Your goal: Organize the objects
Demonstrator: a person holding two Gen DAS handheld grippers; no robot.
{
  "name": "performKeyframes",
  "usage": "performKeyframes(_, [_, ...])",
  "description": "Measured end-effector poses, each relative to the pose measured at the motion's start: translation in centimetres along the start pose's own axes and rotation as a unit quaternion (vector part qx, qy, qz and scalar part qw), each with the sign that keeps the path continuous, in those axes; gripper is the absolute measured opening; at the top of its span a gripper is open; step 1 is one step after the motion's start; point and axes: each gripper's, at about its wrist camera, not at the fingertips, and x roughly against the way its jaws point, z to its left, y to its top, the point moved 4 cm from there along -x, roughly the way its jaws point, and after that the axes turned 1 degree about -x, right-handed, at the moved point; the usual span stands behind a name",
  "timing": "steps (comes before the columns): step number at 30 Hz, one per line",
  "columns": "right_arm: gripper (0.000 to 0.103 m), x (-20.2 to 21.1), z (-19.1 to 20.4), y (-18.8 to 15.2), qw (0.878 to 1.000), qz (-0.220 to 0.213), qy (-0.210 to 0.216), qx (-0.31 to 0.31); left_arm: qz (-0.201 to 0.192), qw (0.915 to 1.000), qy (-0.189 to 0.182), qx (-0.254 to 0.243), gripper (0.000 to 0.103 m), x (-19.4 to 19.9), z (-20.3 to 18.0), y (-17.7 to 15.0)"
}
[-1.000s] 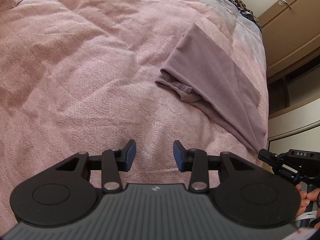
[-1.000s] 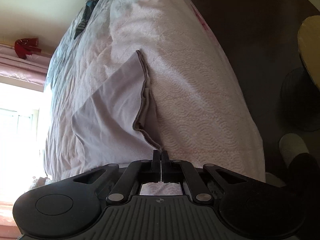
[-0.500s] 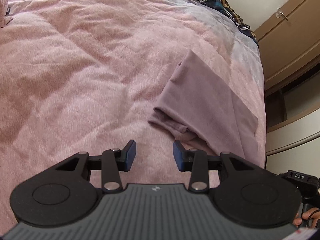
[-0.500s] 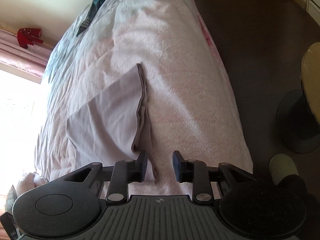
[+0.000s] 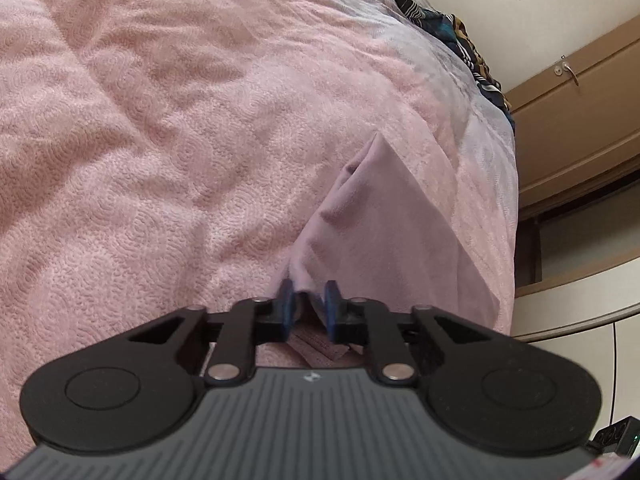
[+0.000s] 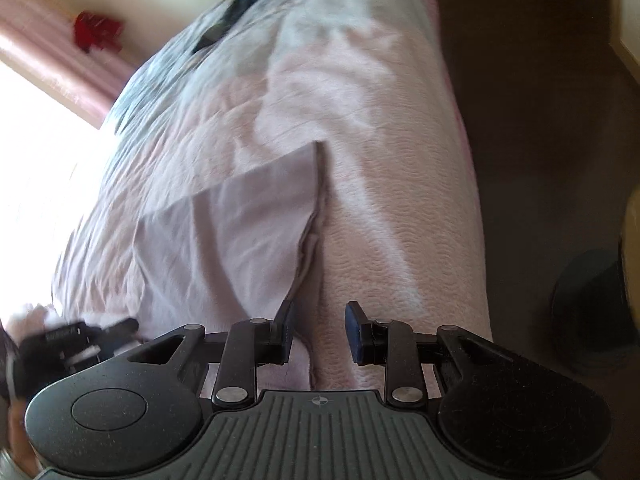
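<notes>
Pink quilted bed (image 5: 160, 160): left hand-held gripper (image 5: 308, 300) closing on folded mauve cloth's (image 5: 380, 240) near corner; right hand-held gripper (image 6: 318, 330) part-open, empty. Shallow pinch may slip, unfolding layers.

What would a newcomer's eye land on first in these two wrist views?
Probably the mauve folded cloth lying near the edge of the pink quilted bedspread, its near corner pinched between the blue pads of the left gripper. The right gripper stands open just past the cloth's hemmed side edge, holding nothing. At the bed's far end lies a dark patterned fabric, by a brown wardrobe door.
</notes>
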Motion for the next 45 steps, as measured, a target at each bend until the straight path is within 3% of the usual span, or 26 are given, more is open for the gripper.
performKeyframes(3, [0.024,-1.5,0.8,-1.5,0.998,0.032,-0.028,0.055,-0.003,0.9999,-0.009,0.01,0.002,0.6,0.3,-0.1])
performKeyframes(5, [0.024,-1.7,1.2,-2.0,0.995,0.028,-0.04,0.092,-0.007,0.9995,-0.02,0.024,0.002,1.1,0.8,-0.3])
performKeyframes(9, [0.024,-2.6,1.7,-2.4,0.988,0.038,-0.067,0.134,0.022,0.9988,0.005,0.043,0.003,-0.7,3.1,-1.6])
performKeyframes(13, [0.024,-2.2,1.6,-1.7,0.983,0.054,-0.09,0.153,0.002,0.9982,0.011,0.059,0.006,-0.2,3.1,-1.9])
performKeyframes(15, [0.024,-1.1,2.2,-0.9,0.978,0.04,-0.102,0.179,-0.009,0.9981,0.034,0.051,0.009,0.8,2.5,-2.0])
performKeyframes(19, [0.024,0.5,5.1,0.8,0.962,-0.03,-0.06,0.265,-0.07,0.9925,0.097,-0.02,0.01,3.5,-0.3,-2.1])
performKeyframes(22, [0.024,-1.7,7.2,1.1,0.944,-0.038,-0.039,0.326,-0.094,0.9907,0.091,-0.036,0.01,3.3,-2.0,-1.9])
performKeyframes(24, [0.024,-3.4,8.2,1.2,0.937,-0.036,-0.023,0.346,-0.087,0.9905,0.087,-0.061,0.01,1.7,-2.8,-1.7])
performKeyframes(26, [0.024,-5.8,8.4,0.2,0.927,-0.004,-0.021,0.374,-0.064,0.9895,0.105,-0.077,0.01,-0.2,-2.7,-1.7])
performKeyframes(27, [0.024,-6.9,7.8,-0.7,0.919,0.017,-0.043,0.392,-0.048,0.9888,0.121,-0.073,0.009,-1.2,-2.2,-2.0])
performKeyframes(30, [0.024,-6.0,6.1,-3.1,0.901,0.029,-0.053,0.43,-0.049,0.9892,0.124,-0.059,0.009,-0.7,-1.4,-3.0])
performKeyframes(32, [0.024,-4.7,4.5,-3.8,0.902,0.068,-0.065,0.42,-0.041,0.9875,0.142,-0.054,0.01,0.5,-1.5,-3.5])
performKeyframes(34, [0.024,-3.6,3.5,-3.7,0.902,0.123,-0.084,0.404,-0.009,0.9829,0.18,-0.038,0.01,1.8,-1.7,-4.4])
performKeyframes(36, [0.024,-2.7,3.5,-3.0,0.896,0.164,-0.094,0.401,0.02,0.9752,0.219,-0.023,0.01,3.2,-2.5,-5.1])
performKeyframes(38, [0.025,-1.5,4.5,-1.2,0.898,0.175,-0.081,0.396,0.027,0.9696,0.243,-0.017,0.01,5.1,-4.1,-5.5])
performKeyframes(39, [0.025,-1.1,5.1,-0.3,0.9,0.178,-0.071,0.391,0.023,0.9692,0.245,-0.014,0.014,6.1,-5.1,-5.6])
performKeyframes(42, [0.04,-0.1,7.4,2.9,0.903,0.197,-0.038,0.381,0.013,0.9688,0.247,-0.002,0.02,8.4,-8.1,-5.5])
performKeyframes(45, [0.045,0.1,9.7,5.1,0.891,0.212,-0.008,0.401,0.001,0.9678,0.252,0.007,0.021,9.4,-10.5,-5.0])
